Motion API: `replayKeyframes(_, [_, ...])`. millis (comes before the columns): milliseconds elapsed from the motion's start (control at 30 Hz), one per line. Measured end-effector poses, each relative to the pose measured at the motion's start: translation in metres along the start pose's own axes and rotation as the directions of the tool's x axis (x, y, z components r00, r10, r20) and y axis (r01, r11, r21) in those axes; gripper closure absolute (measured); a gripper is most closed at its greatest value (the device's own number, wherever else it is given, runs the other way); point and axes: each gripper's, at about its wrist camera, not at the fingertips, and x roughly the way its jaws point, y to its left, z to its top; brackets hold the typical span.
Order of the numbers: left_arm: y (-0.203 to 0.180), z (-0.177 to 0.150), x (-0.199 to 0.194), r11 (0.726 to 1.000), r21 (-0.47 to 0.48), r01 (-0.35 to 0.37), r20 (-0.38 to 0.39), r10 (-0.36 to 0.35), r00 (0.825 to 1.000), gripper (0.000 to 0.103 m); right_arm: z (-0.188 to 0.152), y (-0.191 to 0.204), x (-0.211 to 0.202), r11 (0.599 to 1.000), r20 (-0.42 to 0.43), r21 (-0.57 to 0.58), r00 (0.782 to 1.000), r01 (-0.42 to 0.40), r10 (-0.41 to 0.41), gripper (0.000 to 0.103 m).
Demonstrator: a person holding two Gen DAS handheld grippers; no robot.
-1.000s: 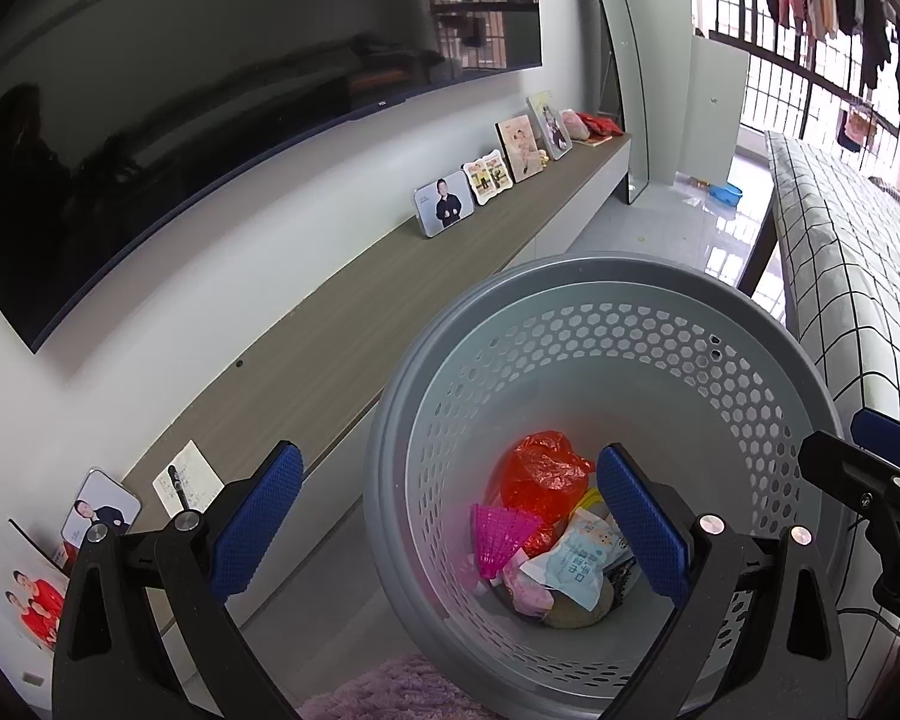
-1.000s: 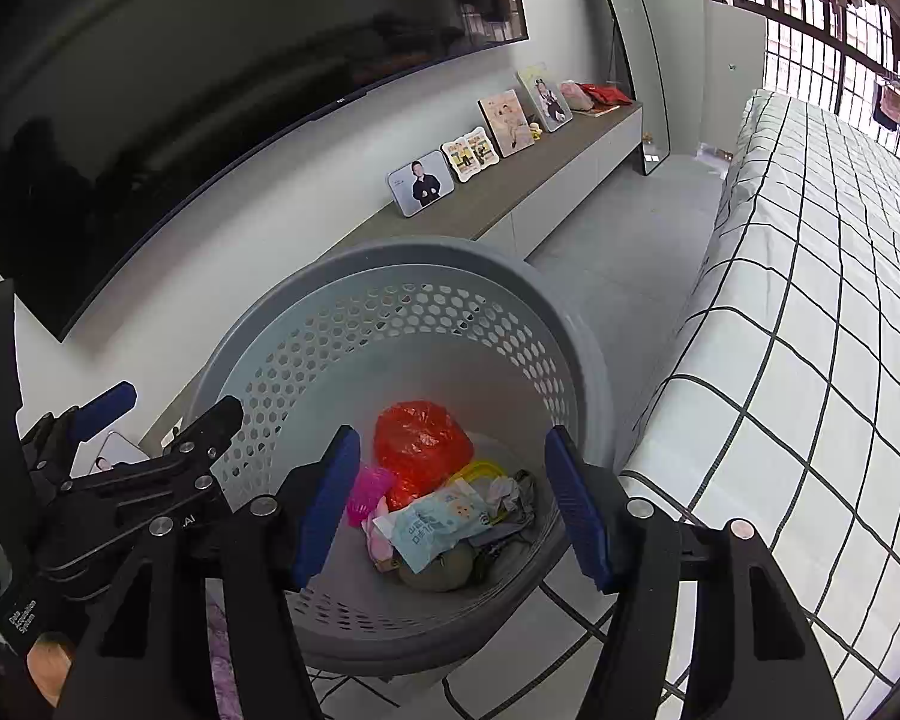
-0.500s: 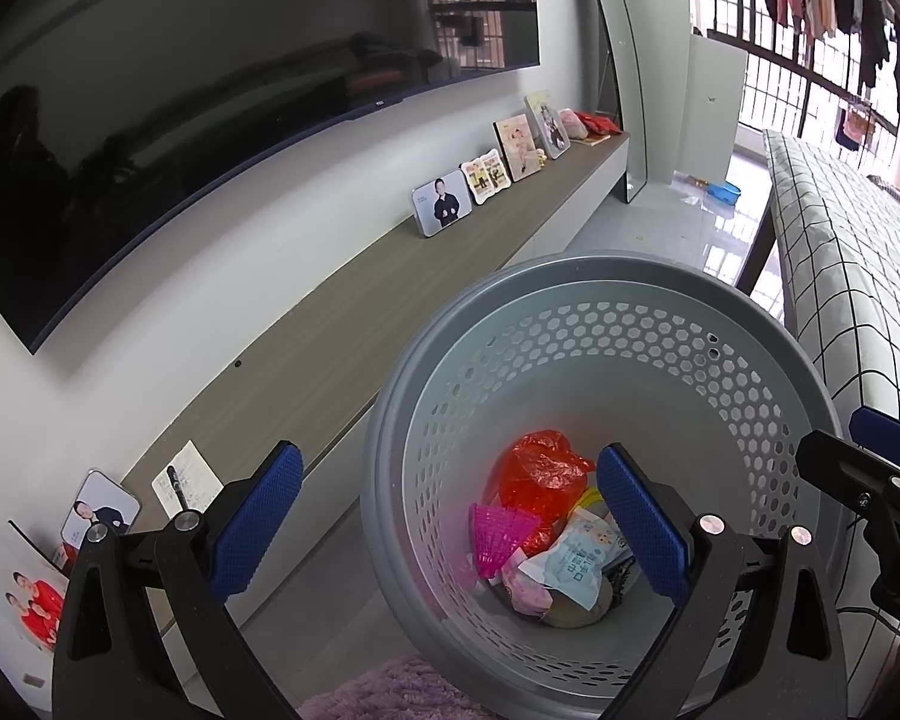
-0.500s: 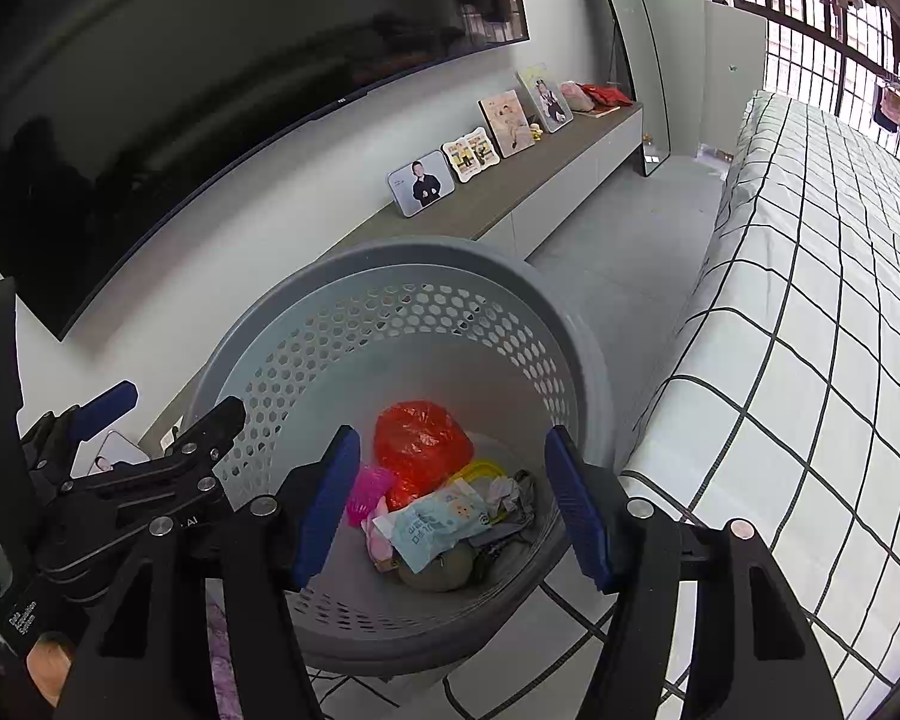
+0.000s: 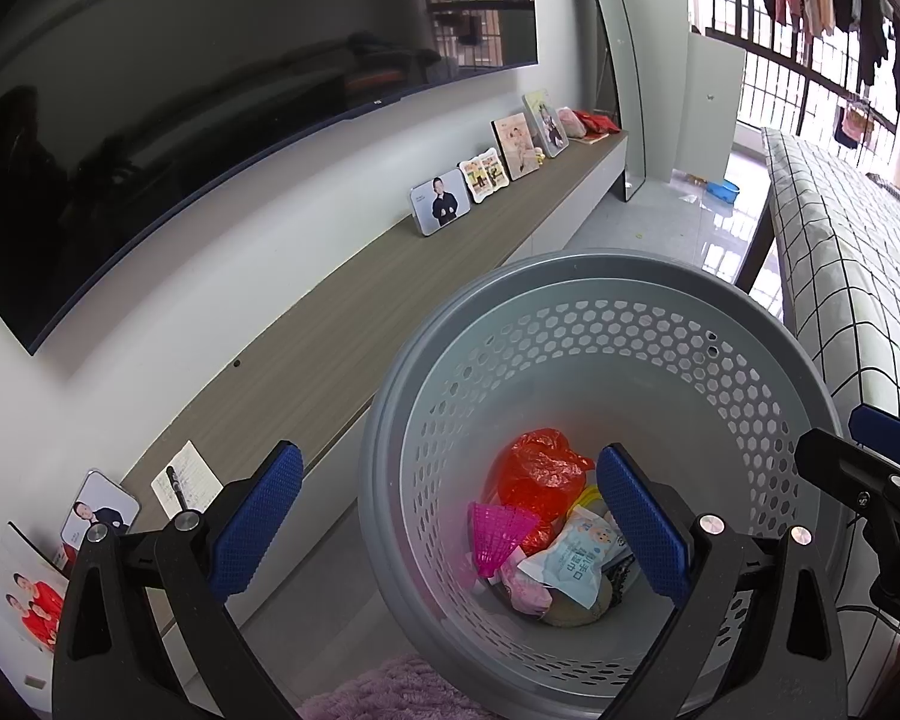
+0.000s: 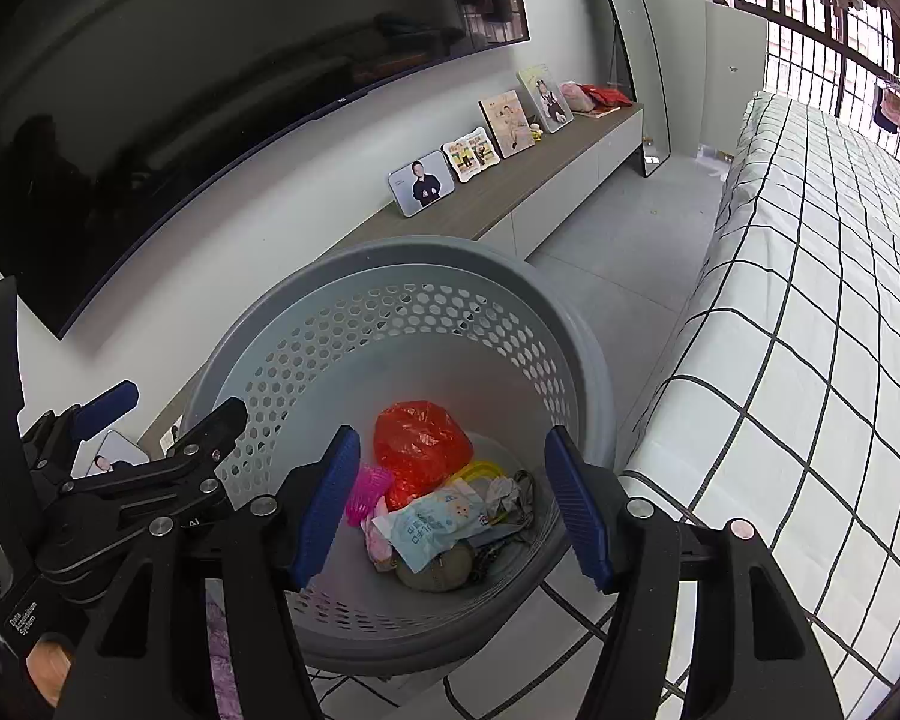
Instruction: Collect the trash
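Observation:
A grey perforated basket (image 5: 570,267) stands on the floor below both grippers. At its bottom lie a red plastic bag (image 5: 537,471), a pink shuttlecock (image 5: 498,531), a light blue packet (image 5: 576,558) and other scraps. My left gripper (image 5: 450,519) hangs open over the basket's left rim, with nothing between its blue pads. In the right wrist view the same basket (image 6: 390,252) holds the red bag (image 6: 420,444) and the blue packet (image 6: 432,525). My right gripper (image 6: 453,501) is open above them and holds nothing. The left gripper (image 6: 168,414) shows at the left there.
A long wooden shelf (image 5: 342,324) with several photo frames (image 5: 441,201) runs along the left wall under a large dark TV (image 5: 180,120). A bed with a checked sheet (image 6: 810,300) borders the basket on the right. A purple rug (image 5: 390,690) lies at the near edge.

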Motion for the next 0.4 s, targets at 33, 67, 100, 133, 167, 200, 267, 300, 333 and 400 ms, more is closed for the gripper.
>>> replayKeyframes(33, [0.0001, -0.0001, -0.0003, 1.000, 0.000, 0.000, 0.000, 0.000, 1.000, 0.006, -0.0001, 0.0002, 0.0001, 1.000, 0.000, 0.000, 1.000, 0.000, 0.000, 0.041])
replayKeyframes(67, [0.0002, -0.0001, -0.0004, 1.000, 0.000, -0.001, 0.000, 0.001, 1.000, 0.006, -0.0001, 0.0002, 0.0001, 1.000, 0.000, 0.000, 1.000, 0.000, 0.000, 0.041])
replayKeyframes(100, [-0.0001, 0.0001, -0.0005, 1.000, 0.000, -0.002, 0.000, 0.002, 1.000, 0.006, 0.0000, 0.0001, 0.0002, 1.000, -0.001, -0.001, 1.000, -0.001, 0.001, 0.041])
replayKeyframes(133, [0.0002, 0.0000, -0.0007, 1.000, -0.001, -0.002, -0.001, 0.002, 1.000, 0.006, -0.0002, 0.0004, 0.0002, 1.000, -0.001, -0.001, 1.000, 0.000, 0.000, 0.041])
replayKeyframes(167, [0.0000, 0.0002, -0.0003, 1.000, -0.002, -0.002, -0.001, 0.002, 1.000, 0.006, -0.0003, 0.0002, -0.0002, 1.000, -0.001, -0.002, 1.000, -0.001, 0.001, 0.041])
replayKeyframes(200, [0.0001, 0.0001, -0.0003, 1.000, -0.002, -0.001, -0.002, 0.001, 1.000, 0.006, -0.0001, -0.0002, -0.0004, 1.000, -0.001, -0.002, 1.000, -0.001, 0.001, 0.041])
replayKeyframes(267, [-0.0002, 0.0001, -0.0002, 1.000, -0.003, 0.001, -0.005, -0.001, 1.000, 0.006, -0.0002, 0.0000, -0.0003, 1.000, -0.001, -0.001, 1.000, -0.001, 0.001, 0.041])
replayKeyframes(300, [-0.0002, 0.0001, -0.0001, 1.000, -0.003, 0.001, -0.005, -0.001, 1.000, 0.006, -0.0002, 0.0001, -0.0003, 1.000, -0.001, -0.002, 1.000, -0.001, 0.001, 0.041])
replayKeyframes(333, [0.0000, 0.0001, -0.0002, 1.000, -0.003, 0.000, -0.005, -0.001, 1.000, 0.006, -0.0002, 0.0002, -0.0002, 1.000, -0.001, -0.003, 1.000, 0.000, 0.000, 0.041])
replayKeyframes(400, [-0.0001, -0.0001, -0.0003, 1.000, -0.003, 0.001, -0.006, -0.001, 1.000, 0.006, -0.0001, 0.0000, -0.0004, 1.000, 0.000, -0.002, 1.000, 0.000, 0.000, 0.041])
